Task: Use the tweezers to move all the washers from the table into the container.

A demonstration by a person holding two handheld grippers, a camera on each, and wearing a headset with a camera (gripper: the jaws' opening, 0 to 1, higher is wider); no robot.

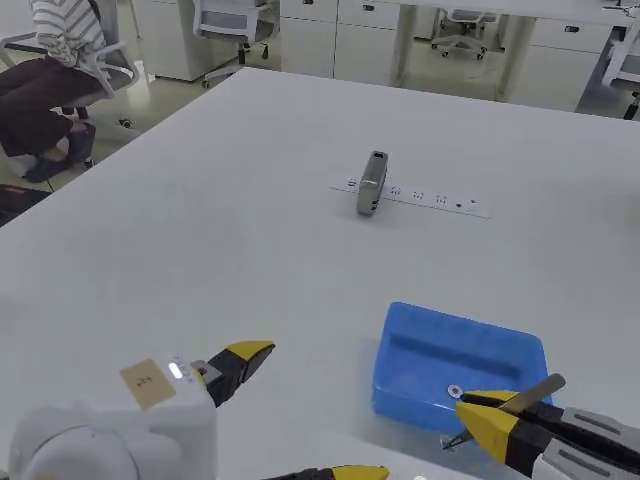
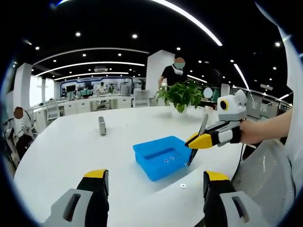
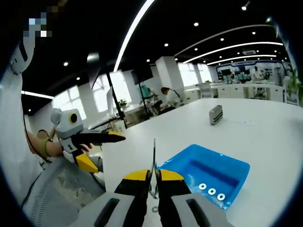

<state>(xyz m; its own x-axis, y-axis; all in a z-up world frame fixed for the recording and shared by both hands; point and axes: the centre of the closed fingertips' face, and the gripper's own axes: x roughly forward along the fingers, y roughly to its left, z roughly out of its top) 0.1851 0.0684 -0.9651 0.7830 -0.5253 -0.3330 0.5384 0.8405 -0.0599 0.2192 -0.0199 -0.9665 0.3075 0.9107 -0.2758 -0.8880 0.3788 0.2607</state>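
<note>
Washers point(image 3: 211, 191), three in number, lay in a row on the floor of the blue container point(image 1: 462, 352), near its front wall. One further washer point(image 2: 182, 186) was noted on the desk point(image 1: 250, 250) just outside that same wall, apart from the container. The right claw point(image 3: 152, 177) was clenched on the tweezers point(image 3: 154, 158), whose tips pointed down at the desk close beside the container's front corner, near the loose washer. Whether the tips touched that washer could not be established from the views. The left claw point(image 2: 156, 175) was released, its jaws standing wide apart and grasping nothing, and it was held over the desk to the side of the container away from the right claw. Assessment: the task appeared well advanced, with three washers delivered and at least one still to be collected. No other loose washer was made out on the desk around the container, though small parts farther from it would be hard to detect. The remaining step was judged to be pinching the last washer and lifting it over the container wall.
</note>
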